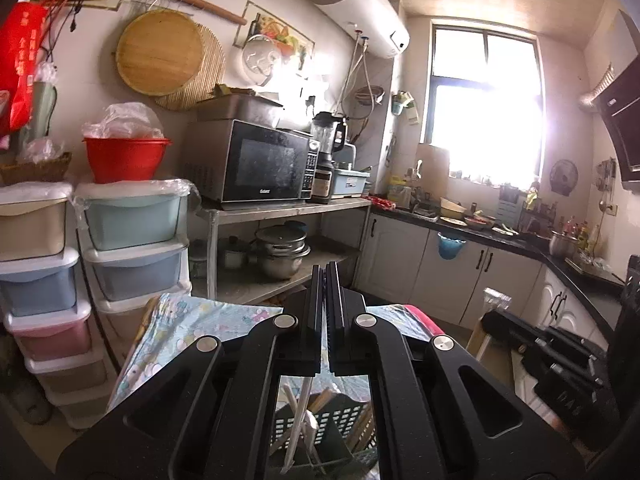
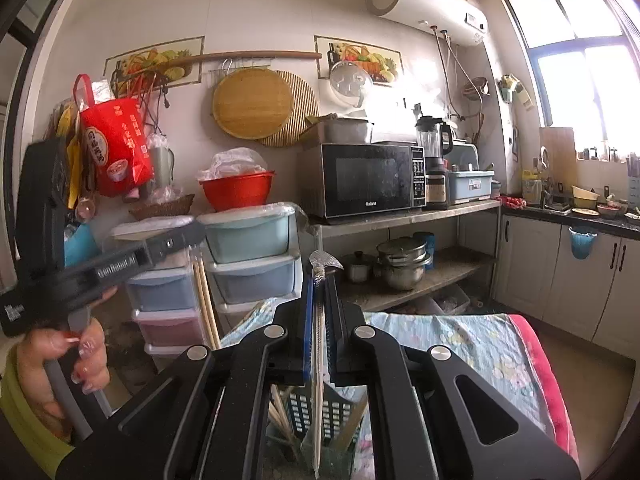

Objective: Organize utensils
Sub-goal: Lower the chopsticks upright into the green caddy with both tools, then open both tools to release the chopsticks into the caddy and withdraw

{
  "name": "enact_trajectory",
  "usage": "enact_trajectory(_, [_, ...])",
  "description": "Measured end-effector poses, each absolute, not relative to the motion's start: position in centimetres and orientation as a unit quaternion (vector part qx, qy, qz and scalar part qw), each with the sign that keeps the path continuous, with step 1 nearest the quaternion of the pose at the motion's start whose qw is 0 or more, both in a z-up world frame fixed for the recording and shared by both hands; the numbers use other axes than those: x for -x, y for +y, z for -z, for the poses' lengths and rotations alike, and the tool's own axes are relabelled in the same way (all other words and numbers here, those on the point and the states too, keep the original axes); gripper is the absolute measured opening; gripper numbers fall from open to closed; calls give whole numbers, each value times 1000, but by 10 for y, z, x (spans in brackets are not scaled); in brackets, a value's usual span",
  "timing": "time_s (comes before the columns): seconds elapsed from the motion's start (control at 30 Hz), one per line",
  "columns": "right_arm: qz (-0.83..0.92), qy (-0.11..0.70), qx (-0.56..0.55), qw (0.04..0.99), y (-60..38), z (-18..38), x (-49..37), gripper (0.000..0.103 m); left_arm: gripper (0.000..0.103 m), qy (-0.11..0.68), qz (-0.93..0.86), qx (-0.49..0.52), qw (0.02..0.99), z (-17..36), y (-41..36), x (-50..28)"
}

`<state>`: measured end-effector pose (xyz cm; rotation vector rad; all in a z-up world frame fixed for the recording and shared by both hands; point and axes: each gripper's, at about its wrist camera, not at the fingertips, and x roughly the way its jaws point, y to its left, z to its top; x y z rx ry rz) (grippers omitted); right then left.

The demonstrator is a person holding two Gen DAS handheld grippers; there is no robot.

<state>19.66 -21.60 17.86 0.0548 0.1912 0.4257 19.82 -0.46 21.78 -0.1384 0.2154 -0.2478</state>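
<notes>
My left gripper (image 1: 325,266) is shut. In the right wrist view it (image 2: 196,232) sits at the left, with a clear-wrapped pair of wooden chopsticks (image 2: 206,304) hanging from its tips. My right gripper (image 2: 320,280) is shut on another wrapped chopstick pair (image 2: 319,332); the crinkled wrapper top pokes up past the fingers. From the left wrist view the right gripper (image 1: 486,316) is at the right with that packet (image 1: 496,300). Under both grippers stands a dark perforated basket (image 1: 344,420) (image 2: 340,412) holding several chopsticks.
The basket rests on a table covered by a light blue patterned cloth (image 1: 192,328) (image 2: 460,344). Behind are stacked plastic drawers (image 2: 248,264), a steel rack with a microwave (image 2: 372,180) and pots (image 1: 280,252), and a cluttered counter (image 1: 500,236). A person's hand (image 2: 80,356) grips the left tool.
</notes>
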Motion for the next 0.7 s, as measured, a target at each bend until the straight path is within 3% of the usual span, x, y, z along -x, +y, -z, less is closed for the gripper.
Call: enact_trajectory(0.7, [-197, 109, -34, 974, -203, -170, -245, 6, 1, 131, 101, 89, 982, -191, 4, -247])
